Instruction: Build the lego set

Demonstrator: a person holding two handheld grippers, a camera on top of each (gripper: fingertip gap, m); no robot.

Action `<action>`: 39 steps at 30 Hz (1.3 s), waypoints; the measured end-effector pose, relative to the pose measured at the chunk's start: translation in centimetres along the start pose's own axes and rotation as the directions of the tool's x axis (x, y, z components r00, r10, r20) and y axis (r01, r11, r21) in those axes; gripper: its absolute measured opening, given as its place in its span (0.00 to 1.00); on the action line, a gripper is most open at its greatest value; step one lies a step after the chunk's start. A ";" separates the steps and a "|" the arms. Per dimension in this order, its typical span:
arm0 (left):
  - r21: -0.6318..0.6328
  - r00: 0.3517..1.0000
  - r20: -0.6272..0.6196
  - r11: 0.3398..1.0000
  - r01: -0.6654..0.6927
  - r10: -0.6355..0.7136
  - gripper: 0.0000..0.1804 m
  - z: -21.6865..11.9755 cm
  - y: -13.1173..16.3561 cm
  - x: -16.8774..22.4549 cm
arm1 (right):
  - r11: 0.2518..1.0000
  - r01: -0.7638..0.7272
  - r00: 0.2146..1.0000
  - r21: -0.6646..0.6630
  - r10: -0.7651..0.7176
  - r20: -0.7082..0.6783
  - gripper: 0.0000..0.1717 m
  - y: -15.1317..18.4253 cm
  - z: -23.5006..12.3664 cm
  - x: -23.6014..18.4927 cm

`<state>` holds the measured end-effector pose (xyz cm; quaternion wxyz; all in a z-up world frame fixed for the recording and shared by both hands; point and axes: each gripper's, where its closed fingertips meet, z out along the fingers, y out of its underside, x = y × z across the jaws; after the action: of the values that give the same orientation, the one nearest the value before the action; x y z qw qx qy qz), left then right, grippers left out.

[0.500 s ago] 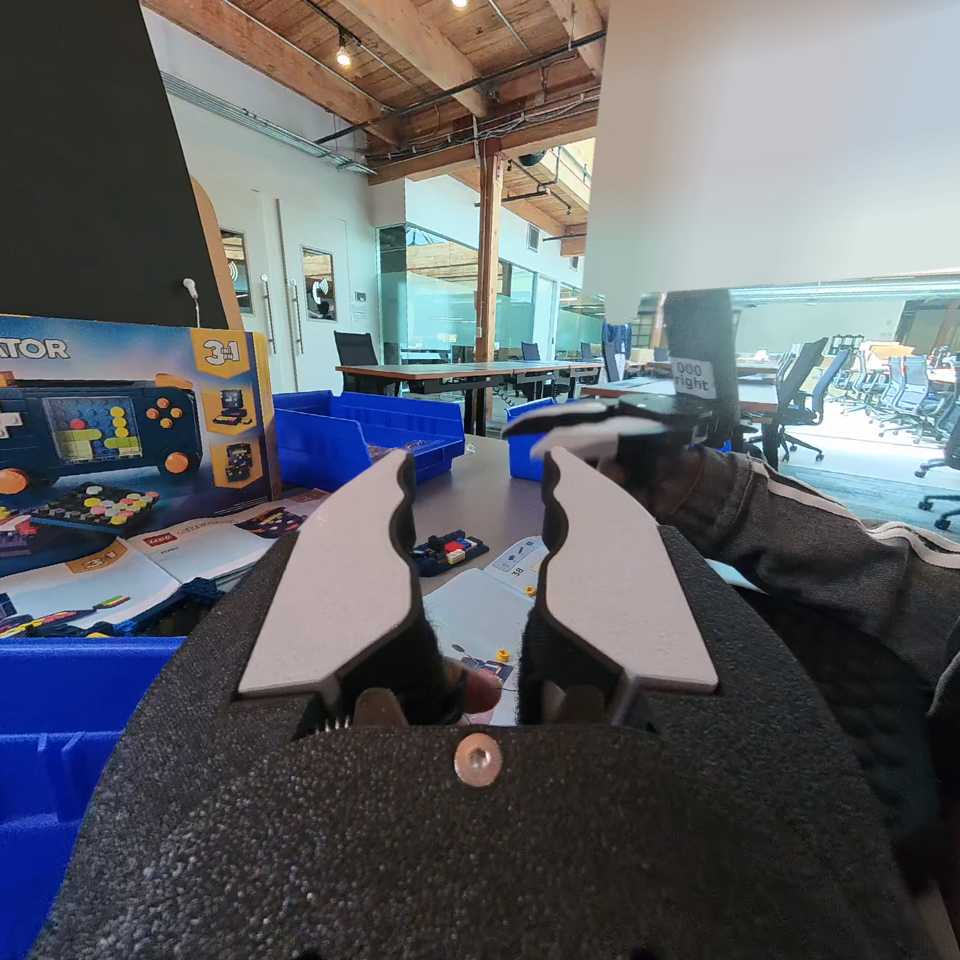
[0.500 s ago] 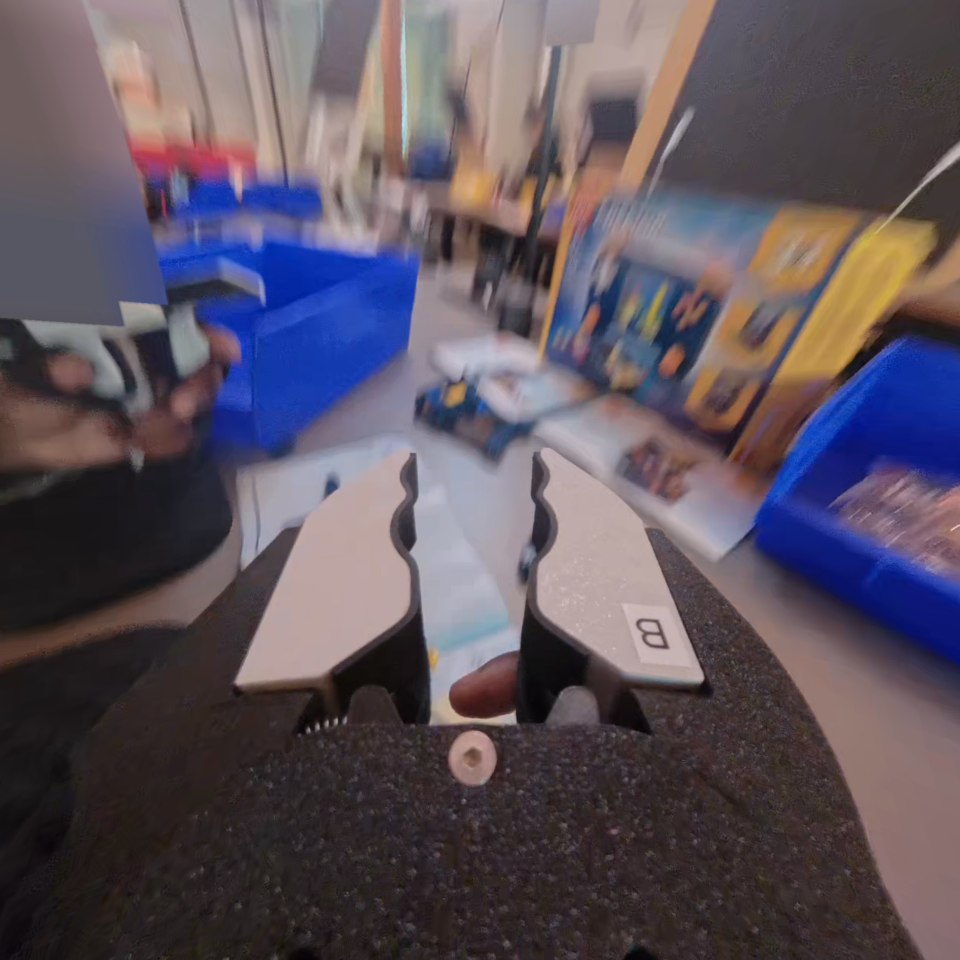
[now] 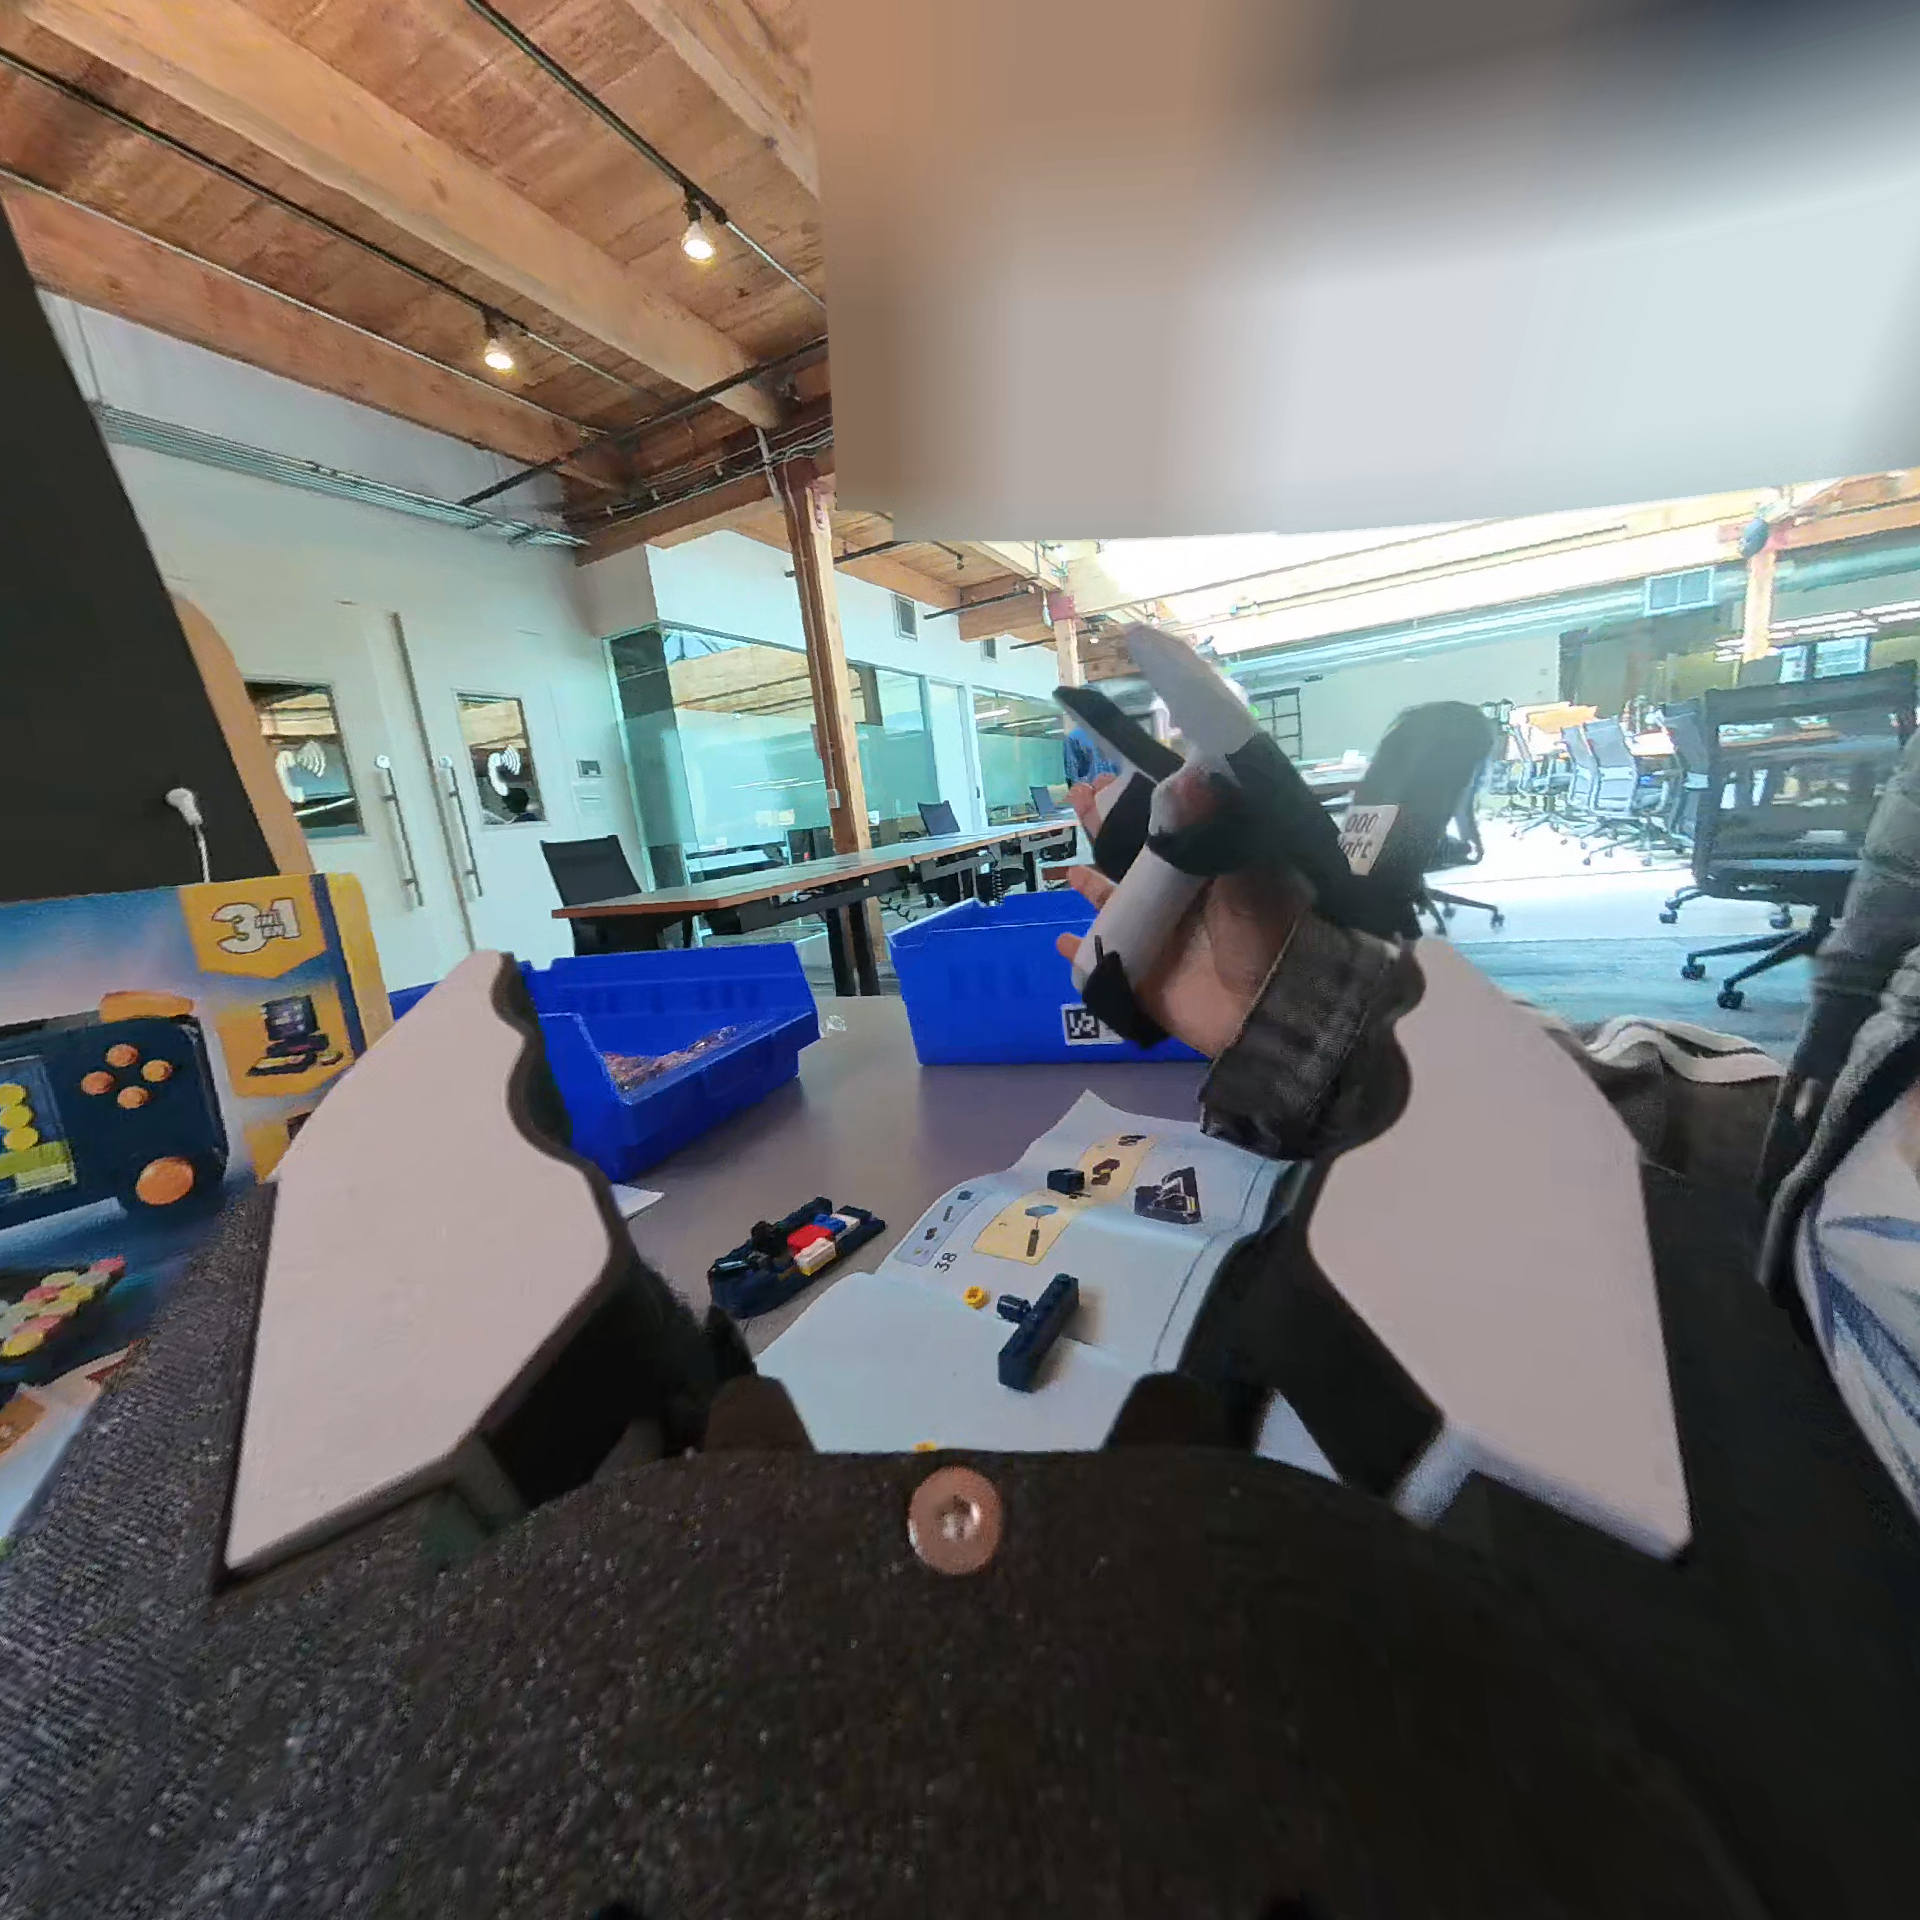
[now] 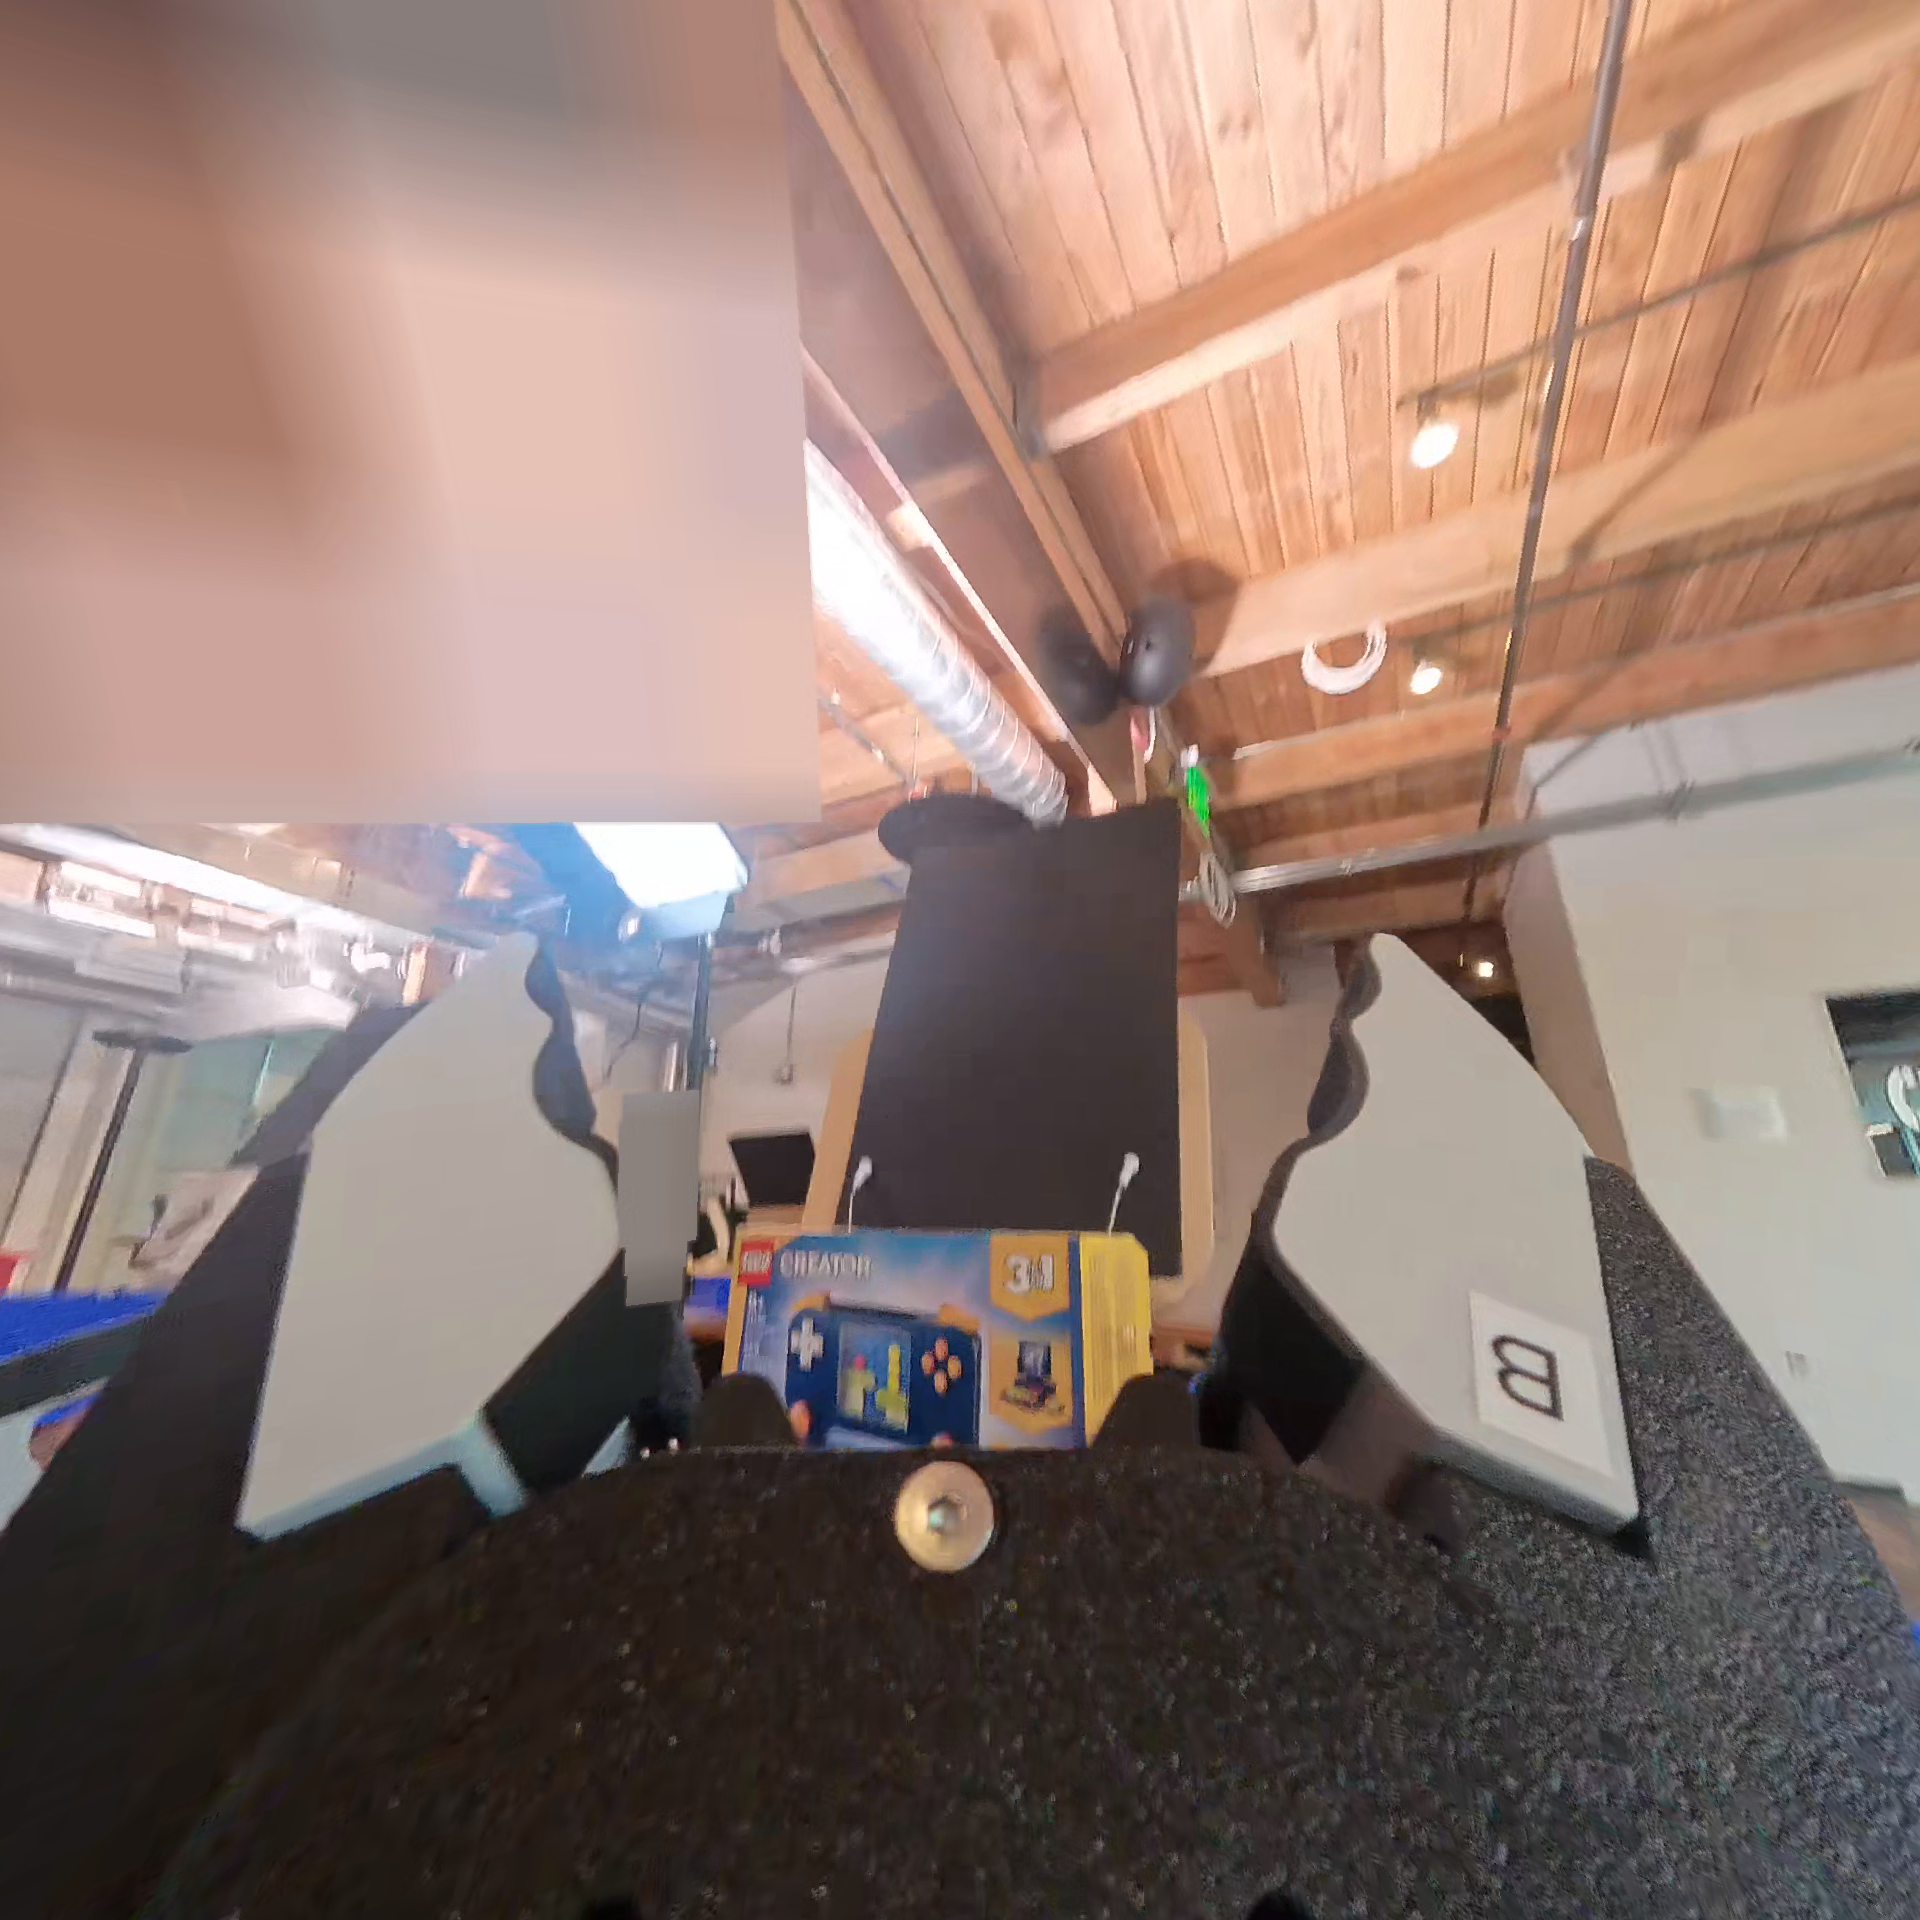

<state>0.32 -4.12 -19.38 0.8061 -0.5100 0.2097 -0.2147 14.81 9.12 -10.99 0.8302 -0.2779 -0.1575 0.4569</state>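
On the left of the left wrist view stands a colourful toy box [image 3: 156, 1049] on the bench [image 3: 935, 1122]. Next to it is a blue bin [image 3: 675, 1049] with small bits inside. The left gripper [image 3: 966, 966] is up above the bench. Its jaws are wide apart and hold nothing. Under them lies a small dark blue brick build [image 3: 795, 1252] with red and white pieces. Just right of it is an open paper booklet [image 3: 1091, 1247]. A dark blue brick [image 3: 1034, 1330] and a tiny yellow piece [image 3: 974, 1294] sit on the booklet. Behind is a second blue bin [image 3: 987, 987]. Further right, the right gripper [image 3: 1132, 696] is lifted in a hand [image 3: 1216, 966], tilted up.

In the right wrist view, the right gripper [image 4: 945, 966] points high, toward the wooden ceiling [image 4: 1351, 312]. Its jaws are wide apart and hold nothing. Low between them, far off, stands the toy box [image 4: 935, 1340] in front of a black board [image 4: 1029, 1039].
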 end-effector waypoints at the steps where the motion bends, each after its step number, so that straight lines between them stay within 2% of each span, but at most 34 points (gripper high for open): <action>1: 0.011 1.000 -0.029 1.000 -0.011 0.011 0.81 0.0 -0.2 0.6 | 0.998 -0.020 1.000 0.055 0.020 -0.008 0.78 -0.9 -0.3 0.1; 3: 0.031 0.996 -0.085 1.000 0.003 0.000 0.81 0.0 -0.6 1.5 | 0.985 -0.076 0.996 0.154 0.081 -0.029 0.75 -2.5 -1.0 0.9; 5: 0.040 0.991 -0.137 0.999 0.016 -0.011 0.77 -0.1 -0.7 2.3 | 0.972 -0.130 0.988 0.195 0.144 -0.057 0.75 -3.0 -1.4 1.9; 7: 0.060 0.978 -0.207 0.998 0.015 -0.002 0.63 -0.5 -0.9 3.3 | 0.966 -0.174 0.979 0.192 0.191 -0.073 0.73 -2.7 -1.5 2.6; 8: 0.067 0.966 -0.258 0.998 0.011 0.007 0.44 -0.8 -1.0 4.1 | 0.967 -0.180 0.979 0.181 0.194 -0.068 0.66 -2.5 -1.6 2.6; 9: 0.064 0.946 -0.323 0.998 0.012 0.009 0.25 -1.2 -0.9 5.0 | 0.970 -0.175 0.982 0.166 0.184 -0.040 0.51 -2.4 -1.7 2.2; 10: 0.034 0.928 -0.374 0.999 0.010 0.003 0.07 -1.5 -0.6 5.8 | 0.977 -0.163 0.986 0.139 0.166 -0.009 0.33 -2.2 -1.8 1.6; 11: -0.024 0.908 -0.418 1.000 0.003 -0.013 0.00 -1.7 0.0 6.4 | 0.988 -0.141 0.990 0.066 0.141 0.005 0.13 -1.4 -1.7 1.2; 12: -0.071 0.893 -0.450 0.997 -0.003 -0.029 0.00 -1.8 0.5 6.8 | 0.992 -0.118 0.993 -0.033 0.119 0.024 0.00 -0.1 -1.5 0.7; 14: -0.095 0.886 -0.463 0.993 -0.068 0.016 0.00 -1.7 1.3 7.3 | 0.988 -0.109 0.987 -0.110 0.120 0.103 0.00 1.0 -1.1 -0.7; 19: -0.118 0.870 -0.490 0.985 -0.128 0.055 0.00 -1.7 2.1 8.1 | 0.974 -0.137 0.978 -0.180 0.161 0.129 0.00 2.6 -0.8 -1.7; 22: -0.081 0.865 -0.501 0.994 -0.076 0.026 0.12 -1.5 0.7 9.1 | 0.969 -0.108 0.983 -0.220 0.138 0.123 0.00 3.5 -0.8 -2.0; 24: -0.005 0.830 -0.557 1.000 0.030 -0.027 0.20 -2.0 -2.6 10.6 | 0.972 -0.076 0.989 -0.224 0.102 0.105 0.10 3.9 -0.7 -1.9; 25: 0.022 0.818 -0.573 0.998 0.066 -0.042 0.24 -2.4 -4.4 10.9 | 0.975 -0.055 0.993 -0.216 0.076 0.089 0.20 4.0 -0.6 -1.7; 26: 0.029 0.820 -0.571 0.997 0.067 -0.038 0.32 -2.8 -5.9 10.7 | 0.980 -0.035 0.996 -0.197 0.051 0.076 0.33 3.9 -0.4 -1.6; 28: -0.020 0.869 -0.494 1.000 -0.024 0.011 0.58 -3.5 -8.2 9.0 | 0.985 -0.008 0.998 -0.171 0.020 0.064 0.50 3.8 -0.1 -1.7; 30: -0.140 0.944 -0.320 0.981 -0.132 0.081 0.78 -4.6 -10.0 5.2 | 0.986 -0.003 0.998 -0.169 0.014 0.062 0.56 3.9 0.0 -1.9; 32: -0.267 0.964 -0.148 0.930 -0.253 0.219 0.81 -6.8 -11.6 1.0 | 0.985 0.000 0.998 -0.170 0.011 0.064 0.57 4.0 0.0 -2.0; 34: -0.422 0.923 0.019 0.840 -0.341 0.384 0.79 -9.7 -12.6 -3.9 | 0.984 -0.004 0.998 -0.180 0.017 0.068 0.57 4.2 0.0 -2.0; 35: -0.514 0.906 0.043 0.788 -0.341 0.420 0.77 -11.4 -12.3 -5.5 | 0.983 -0.007 0.998 -0.185 0.020 0.067 0.57 4.3 0.0 -2.0; 37: -0.698 0.949 -0.017 0.676 -0.237 0.316 0.71 -14.6 -9.2 -6.0 | 0.981 -0.012 0.998 -0.193 0.025 0.063 0.56 4.5 -0.1 -1.9; 38: -0.784 0.972 -0.020 0.600 -0.161 0.235 0.65 -16.1 -7.2 -5.7 | 0.980 -0.013 0.998 -0.200 0.026 0.062 0.56 4.7 -0.1 -1.9; 39: -0.863 0.980 -0.016 0.492 -0.113 0.197 0.59 -17.5 -5.2 -5.7 | 0.978 -0.014 0.998 -0.208 0.027 0.061 0.56 5.0 -0.2 -1.8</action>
<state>-14.75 -15.74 -20.84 0.4705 -0.8301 0.2991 0.0130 10.57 9.67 -14.14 0.7865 -0.3501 -0.2277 0.4550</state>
